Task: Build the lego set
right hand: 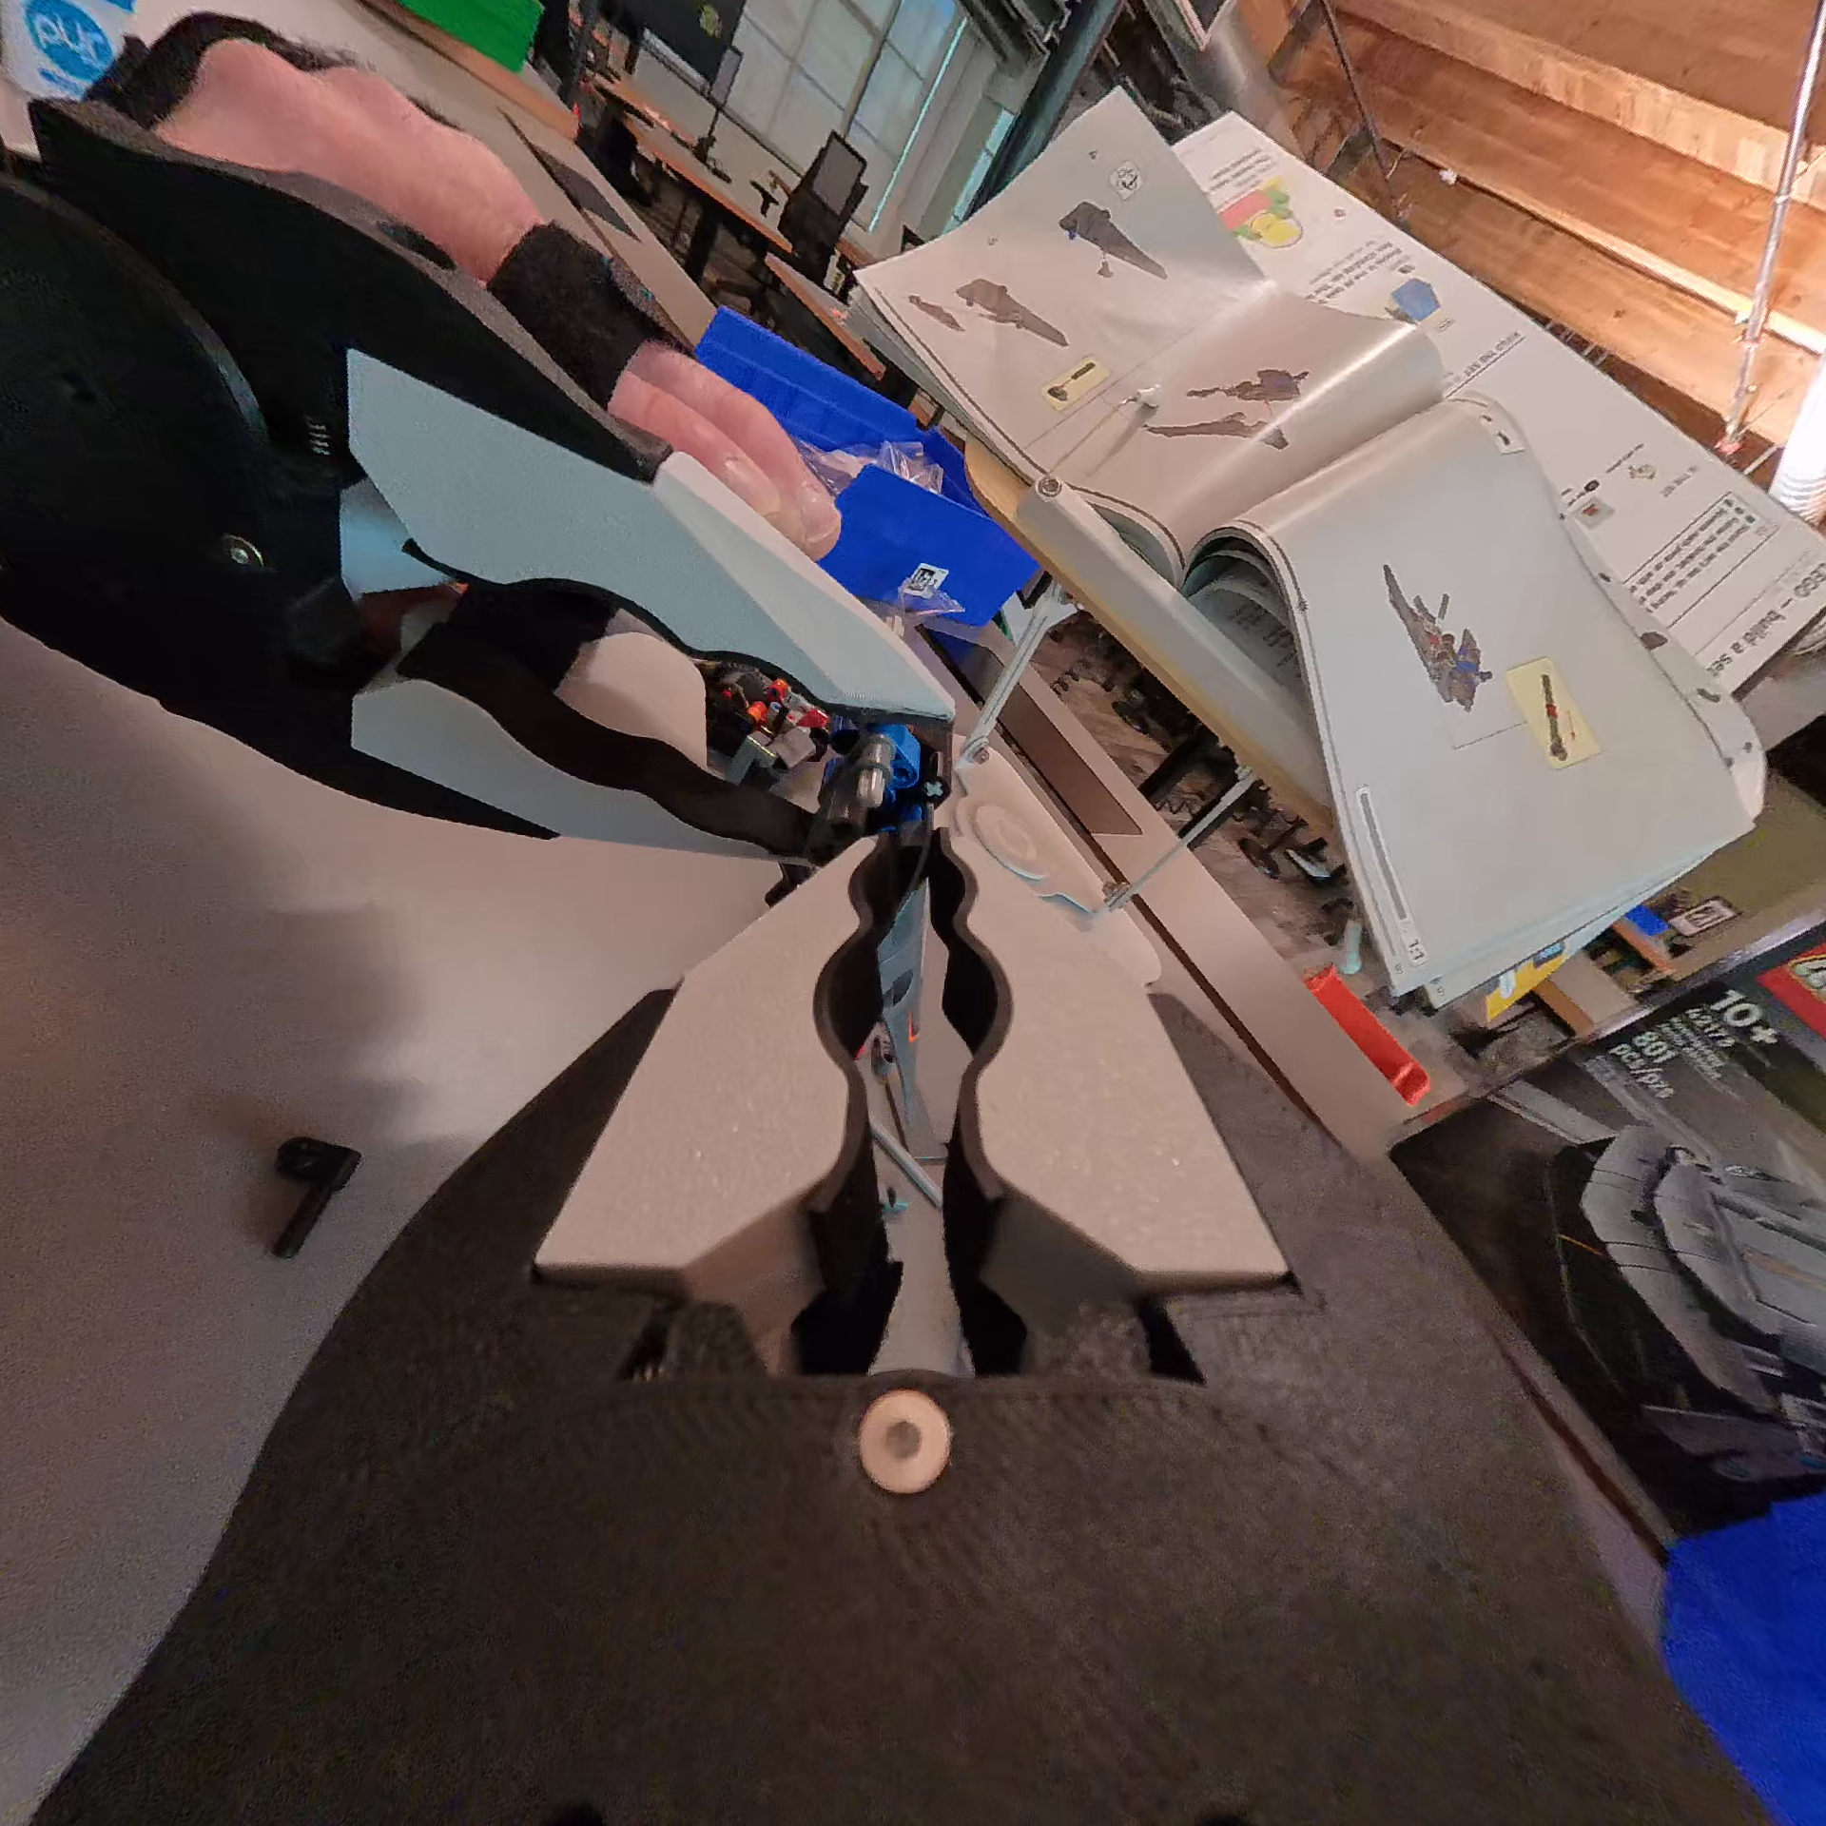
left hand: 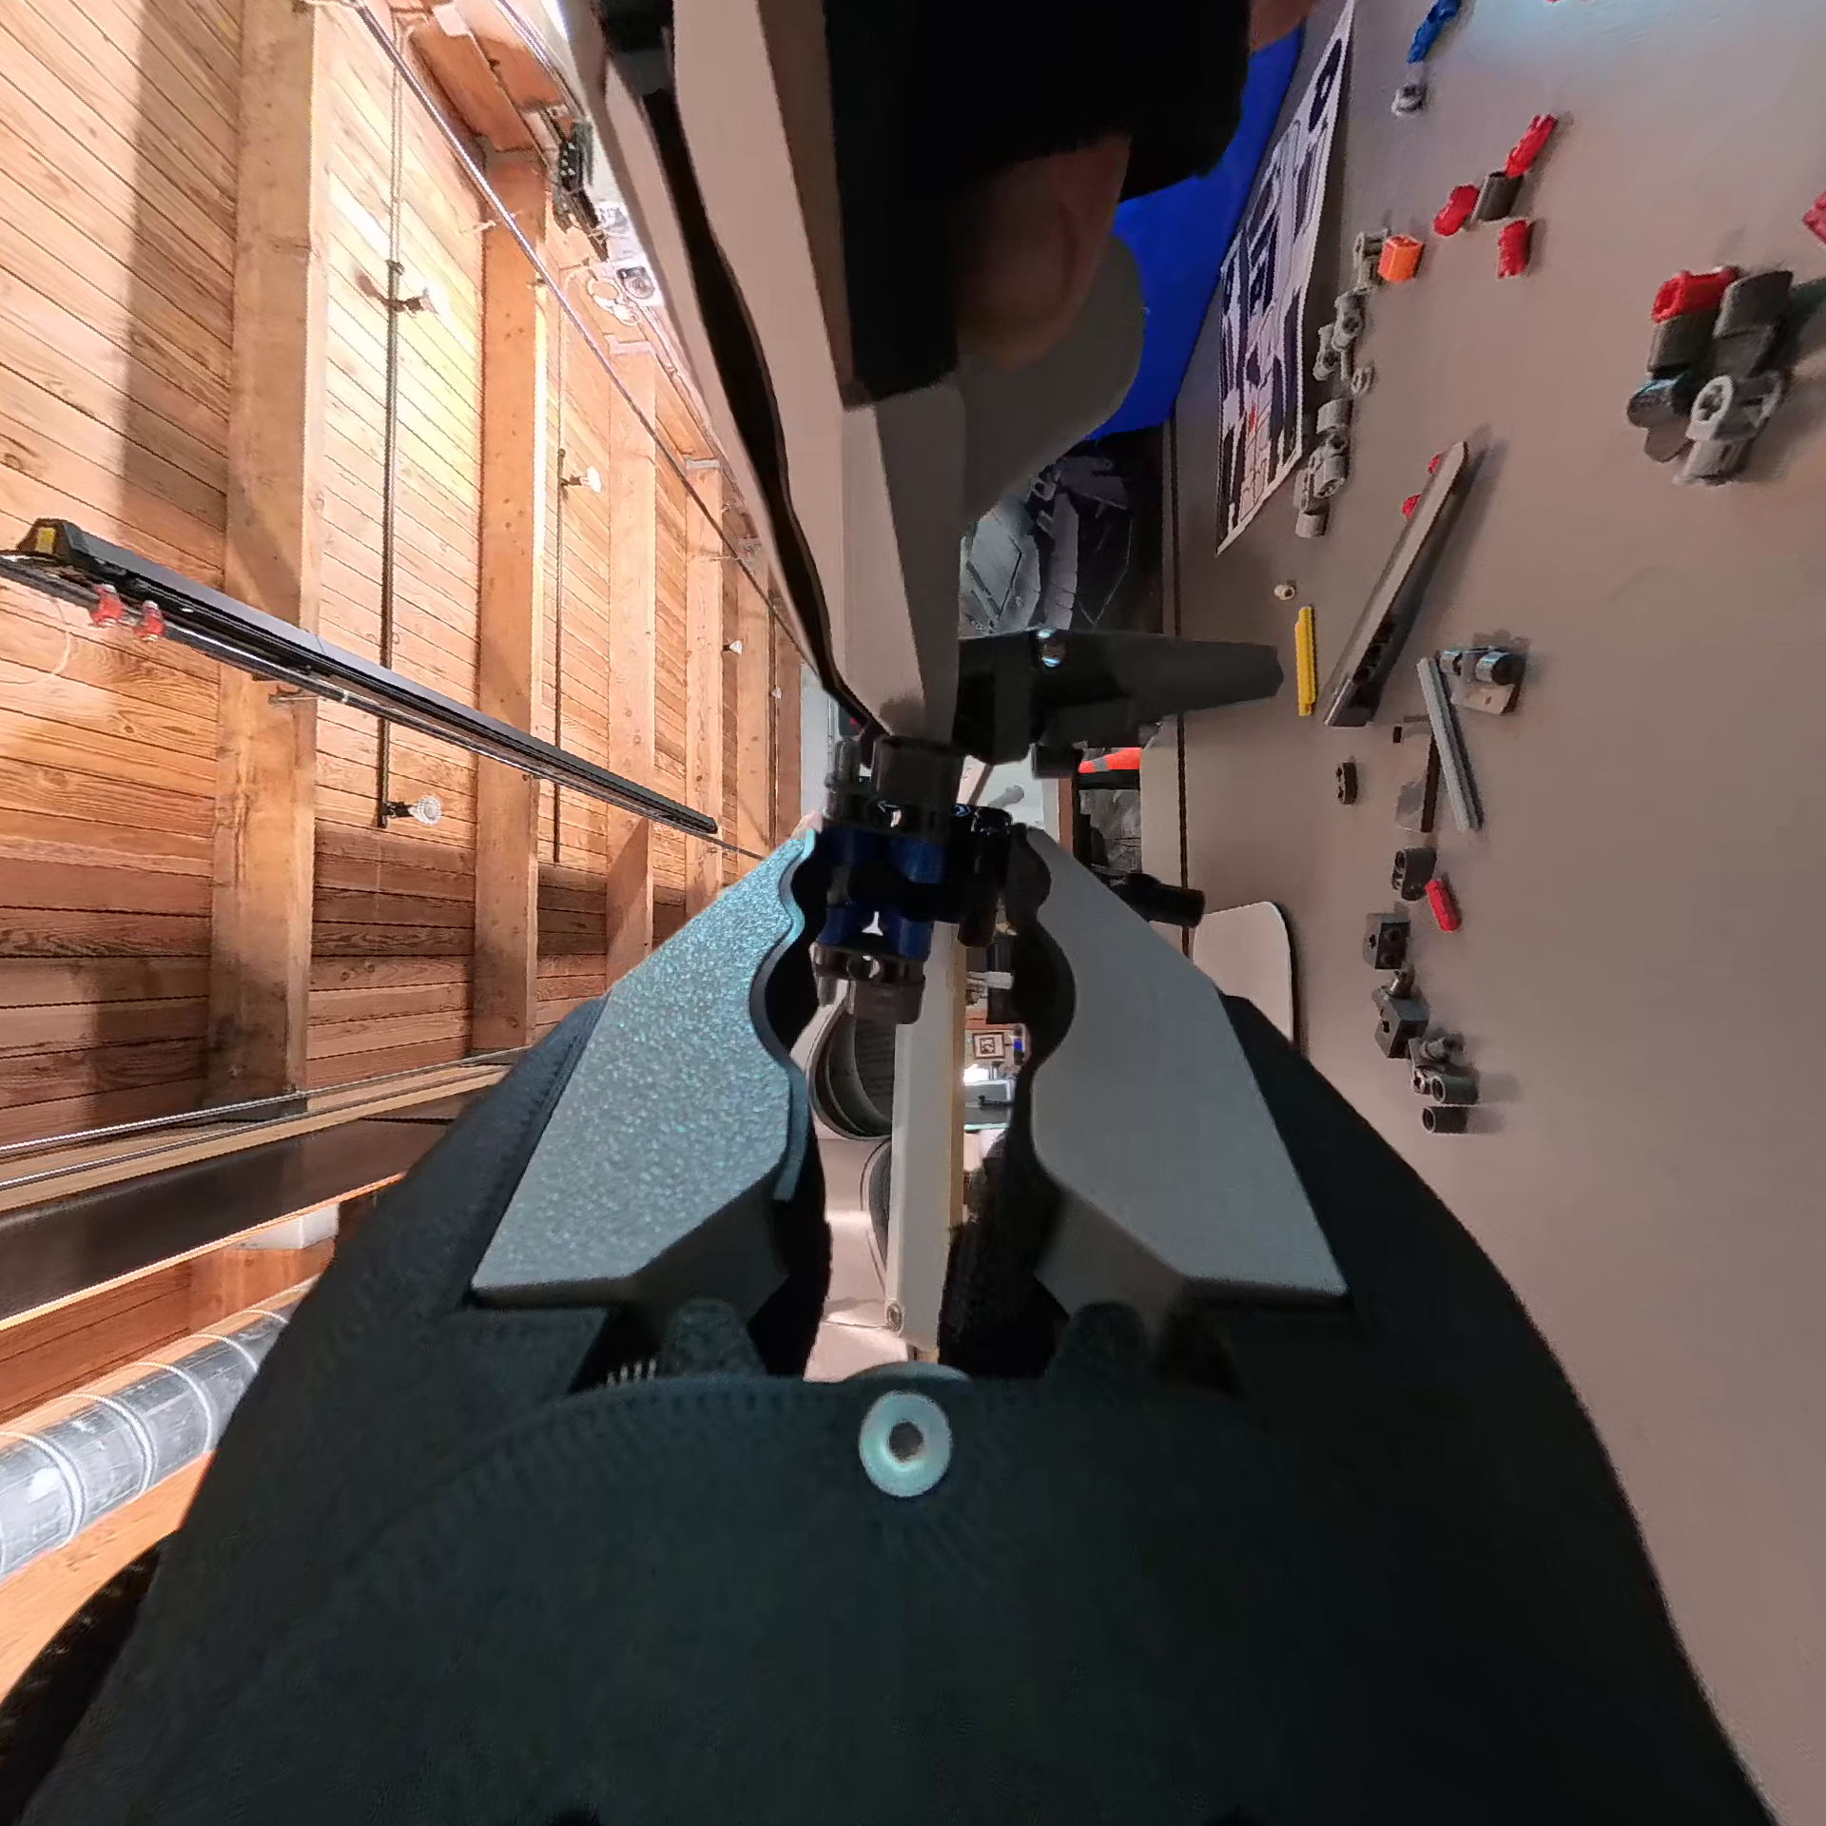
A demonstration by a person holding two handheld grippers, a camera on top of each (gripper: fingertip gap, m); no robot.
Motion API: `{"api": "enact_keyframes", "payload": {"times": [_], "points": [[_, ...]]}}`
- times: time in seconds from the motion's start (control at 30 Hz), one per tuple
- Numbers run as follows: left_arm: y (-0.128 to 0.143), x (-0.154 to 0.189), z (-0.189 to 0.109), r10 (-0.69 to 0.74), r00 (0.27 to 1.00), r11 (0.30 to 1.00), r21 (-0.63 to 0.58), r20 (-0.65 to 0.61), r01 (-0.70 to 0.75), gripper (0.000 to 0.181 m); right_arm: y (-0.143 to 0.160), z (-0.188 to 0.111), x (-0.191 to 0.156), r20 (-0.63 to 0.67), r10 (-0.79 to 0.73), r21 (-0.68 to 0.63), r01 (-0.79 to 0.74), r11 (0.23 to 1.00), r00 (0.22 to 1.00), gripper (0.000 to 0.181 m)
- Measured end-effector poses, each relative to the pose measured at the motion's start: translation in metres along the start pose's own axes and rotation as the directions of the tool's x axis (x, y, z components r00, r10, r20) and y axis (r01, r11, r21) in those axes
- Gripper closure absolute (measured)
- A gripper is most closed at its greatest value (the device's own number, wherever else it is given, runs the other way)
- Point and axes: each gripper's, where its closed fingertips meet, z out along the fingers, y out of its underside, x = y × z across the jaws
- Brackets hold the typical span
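Observation:
My left gripper (left hand: 914,870) is shut on a small blue and black lego assembly (left hand: 884,884), held in the air beside the table. My right gripper (left hand: 914,736) comes in from above in the left wrist view and is shut on a small black piece (left hand: 904,766) that touches the top of the assembly. In the right wrist view my right gripper (right hand: 904,840) has its jaws nearly together. Its tips meet the left gripper (right hand: 884,781), which holds the blue assembly (right hand: 894,766). The joint between piece and assembly is partly hidden by the fingers.
Several loose grey, black and red lego parts (left hand: 1719,366) lie on the grey table (left hand: 1630,988), beside a sticker sheet (left hand: 1275,326). An open instruction booklet (right hand: 1285,474) rests on a stand. A blue bin (right hand: 909,534), the set's box (right hand: 1660,1235) and a loose black part (right hand: 311,1186) are nearby. Both grippers' tips are close together, under 4 cm apart.

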Motion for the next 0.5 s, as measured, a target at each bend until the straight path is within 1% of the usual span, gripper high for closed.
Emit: {"api": "enact_keyframes", "payload": {"times": [0.13, 0.23, 0.3, 0.5], "points": [[-0.001, -0.004, 0.0008, -0.001, 1.0, 1.0, -0.004, 0.015, 0.001, 0.149, -0.0015, -0.0006, 0.0017, 0.097, 0.198, 0.039, -0.203, 0.978, 0.975, 0.177], [-0.001, -0.0041, 0.001, 0.009, 1.0, 1.0, -0.007, 0.024, -0.009, 0.149, -0.002, -0.0006, 0.0022, 0.15, 0.301, 0.047, -0.31, 0.949, 0.942, 0.178], [-0.0004, -0.004, 0.001, 0.023, 1.0, 1.0, -0.012, 0.018, -0.023, 0.149, -0.002, 0.0, 0.0022, 0.149, 0.305, 0.048, -0.315, 0.948, 0.941, 0.178], [0.0003, -0.0053, 0.0005, 0.02, 1.0, 1.0, -0.021, -0.006, -0.02, 0.15, -0.0043, 0.0003, 0.0028, 0.087, 0.224, 0.065, -0.23, 0.971, 0.971, 0.178]]}}
